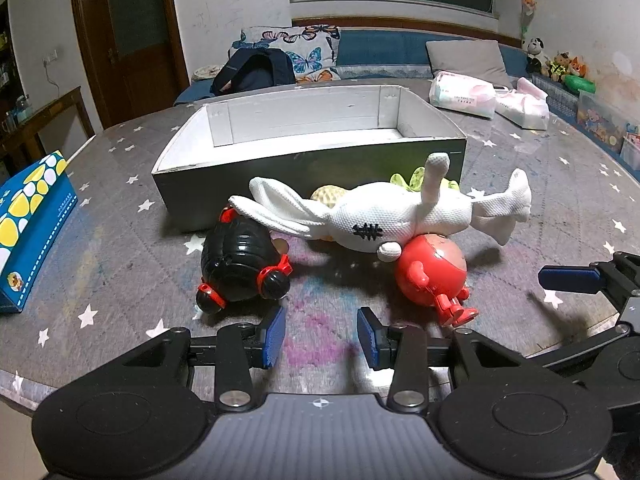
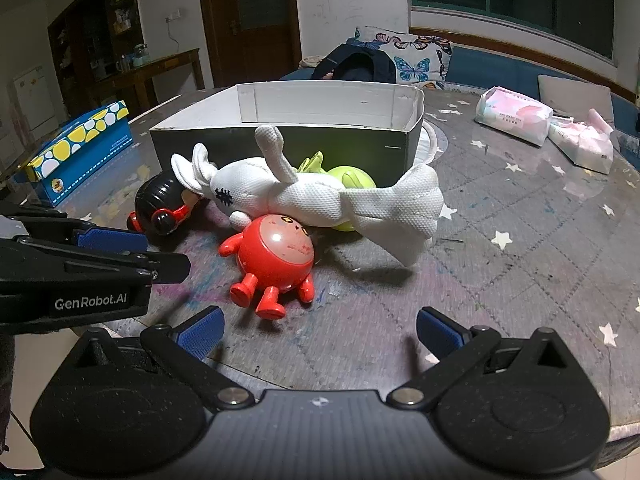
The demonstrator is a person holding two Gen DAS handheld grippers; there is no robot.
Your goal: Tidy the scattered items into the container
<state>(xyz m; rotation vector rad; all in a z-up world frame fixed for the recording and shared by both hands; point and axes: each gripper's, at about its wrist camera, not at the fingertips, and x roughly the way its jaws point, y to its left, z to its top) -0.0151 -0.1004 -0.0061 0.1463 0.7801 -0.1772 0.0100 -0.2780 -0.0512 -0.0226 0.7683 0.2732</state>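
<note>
A white plush rabbit (image 1: 380, 216) (image 2: 320, 196) lies across a red round toy figure (image 1: 432, 272) (image 2: 276, 252), beside a black-and-red toy (image 1: 240, 264) (image 2: 160, 204) and a green-yellow toy (image 1: 412, 180) (image 2: 352, 180). Behind them stands an open box (image 1: 304, 168) (image 2: 304, 140), white inside. My left gripper (image 1: 322, 338) is open and empty, just short of the gap between the black and red toys. My right gripper (image 2: 320, 332) is open and empty, near the red figure's feet.
A blue-and-yellow tissue box (image 1: 28, 224) (image 2: 80, 152) stands at the left on the grey star-patterned table (image 1: 560, 184). Tissue packs (image 1: 460, 94) (image 2: 516, 116) lie at the far right. A sofa with cushions (image 1: 304, 52) is behind the table.
</note>
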